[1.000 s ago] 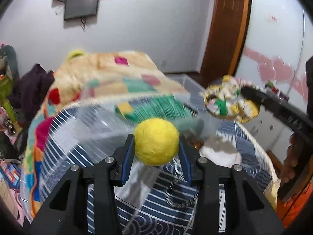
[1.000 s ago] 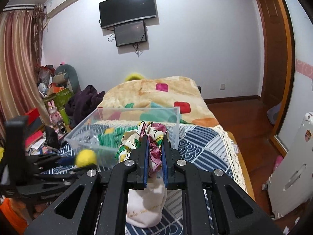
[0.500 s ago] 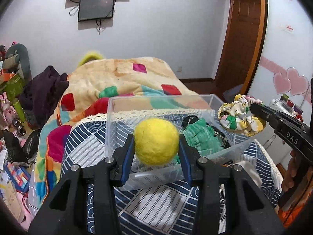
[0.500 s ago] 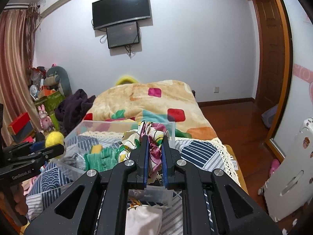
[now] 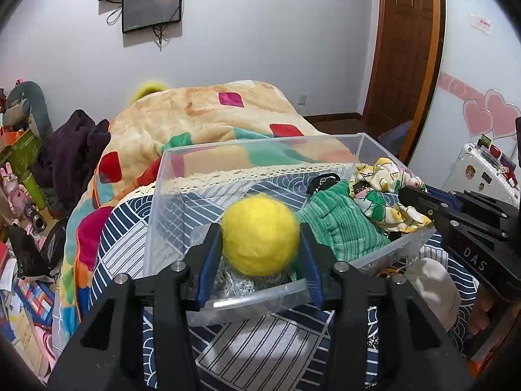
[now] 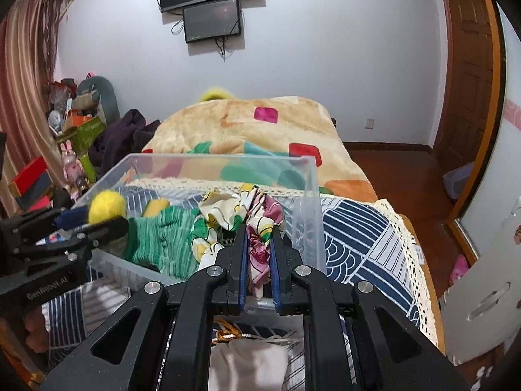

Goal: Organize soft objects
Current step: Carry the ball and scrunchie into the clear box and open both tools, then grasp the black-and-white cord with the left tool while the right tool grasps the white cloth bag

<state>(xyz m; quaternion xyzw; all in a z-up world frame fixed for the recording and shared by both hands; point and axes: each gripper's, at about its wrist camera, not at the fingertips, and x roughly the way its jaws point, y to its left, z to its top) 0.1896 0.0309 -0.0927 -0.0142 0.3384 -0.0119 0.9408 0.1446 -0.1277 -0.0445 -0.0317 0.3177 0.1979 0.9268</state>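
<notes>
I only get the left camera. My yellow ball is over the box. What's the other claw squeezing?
Observer: The right gripper is shut on the flowery cloth, which hangs over the clear box near its right wall.
Child: Anything under that claw?
Observer: Yes, a white drawstring pouch lies on the striped cover outside the box.
Child: Does my ball look inside the box from there?
Observer: The yellow ball, held by the left gripper, sits at the box's left rim; how deep, I cannot tell.
</notes>
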